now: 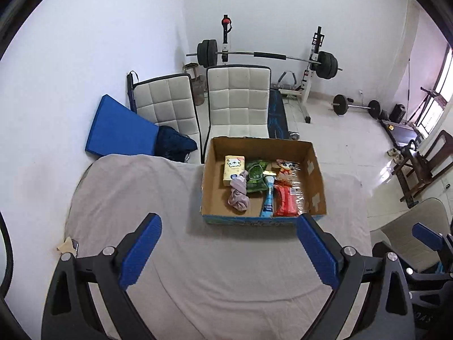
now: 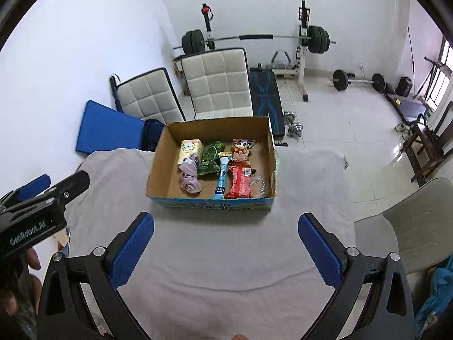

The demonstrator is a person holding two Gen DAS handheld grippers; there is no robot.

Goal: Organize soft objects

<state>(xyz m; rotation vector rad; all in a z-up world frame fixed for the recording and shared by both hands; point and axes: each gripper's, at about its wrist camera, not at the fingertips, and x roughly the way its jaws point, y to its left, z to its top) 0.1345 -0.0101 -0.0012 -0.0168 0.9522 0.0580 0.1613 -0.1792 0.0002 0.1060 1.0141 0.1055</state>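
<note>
Seemingly sorting is finished: left gripper (image 1: 228, 252) and right gripper (image 2: 225, 248) hover spread, empty; cardboard box (image 2: 158, 167) at twelve o'clock holds everything, so next comes withdrawal

Both fisheye views look forward and down from above the near edge of the round bench draped in pale grey cloth (image 1: 158, 198), toward the far edge where the open brown cardboard box (image 1: 310, 153) sits. The left wrist view sits further left, so the box falls right of centre; the right wrist view (image 2: 158, 147) has it nearer centre. Each is framed by its own tool, left (image 1: 229, 255) and right (image 2: 225, 250), wide apart. Both share the box, two white padded chairs (image 1: 237, 99) and the barbell rack (image 1: 311, 56).
</note>
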